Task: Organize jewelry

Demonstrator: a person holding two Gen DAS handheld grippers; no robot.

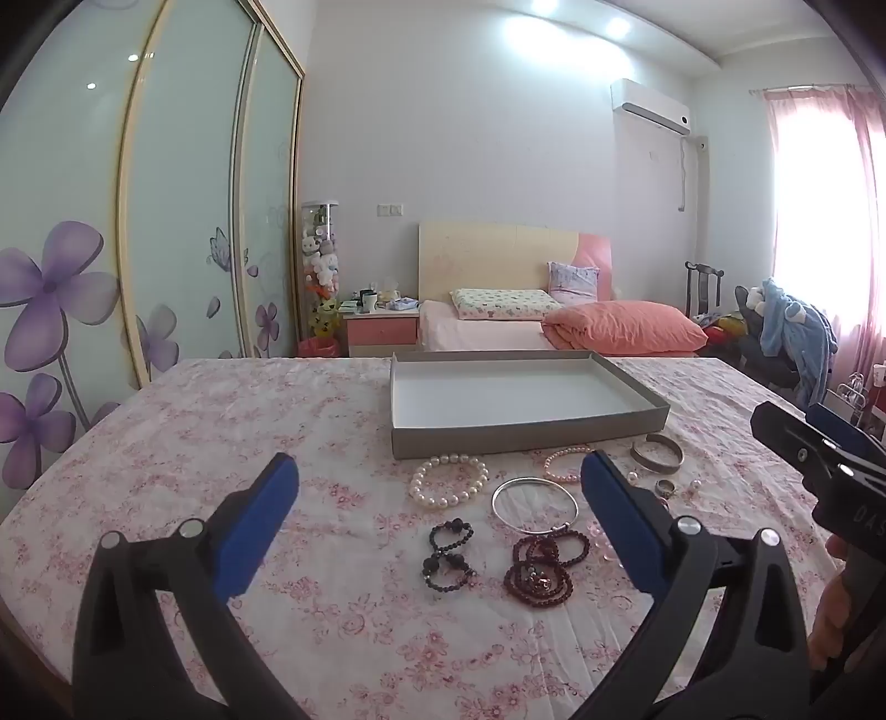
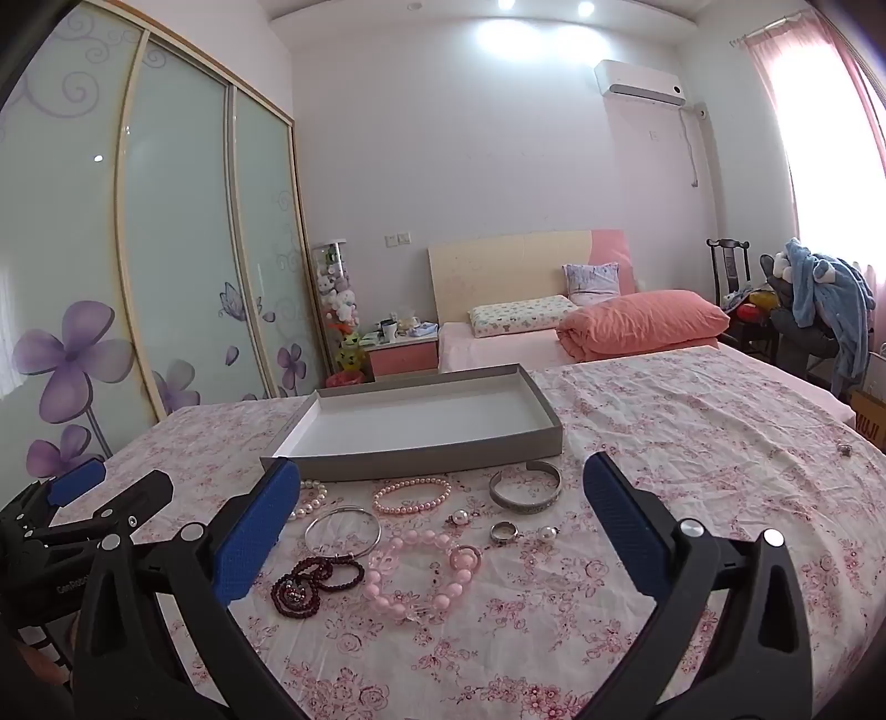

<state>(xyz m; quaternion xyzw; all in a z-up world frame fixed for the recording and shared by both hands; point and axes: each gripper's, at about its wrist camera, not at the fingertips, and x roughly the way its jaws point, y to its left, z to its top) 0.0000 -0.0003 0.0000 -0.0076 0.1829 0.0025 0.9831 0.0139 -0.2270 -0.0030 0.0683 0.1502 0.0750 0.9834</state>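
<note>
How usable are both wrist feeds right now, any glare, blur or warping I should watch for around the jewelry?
Left wrist view: window at right blown out to white, wardrobe doors bowed by the fisheye, jewelry sharp and evenly lit, thin silver bangle clear. Right wrist view: same window glare at the upper right, ceiling lights flare, gray tray and pink bead bracelet crisp, corners vignetted black.

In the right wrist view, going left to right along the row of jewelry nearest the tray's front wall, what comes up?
White pearl bracelet → pink pearl bracelet → silver cuff bangle; the tray lies just behind them.
</note>
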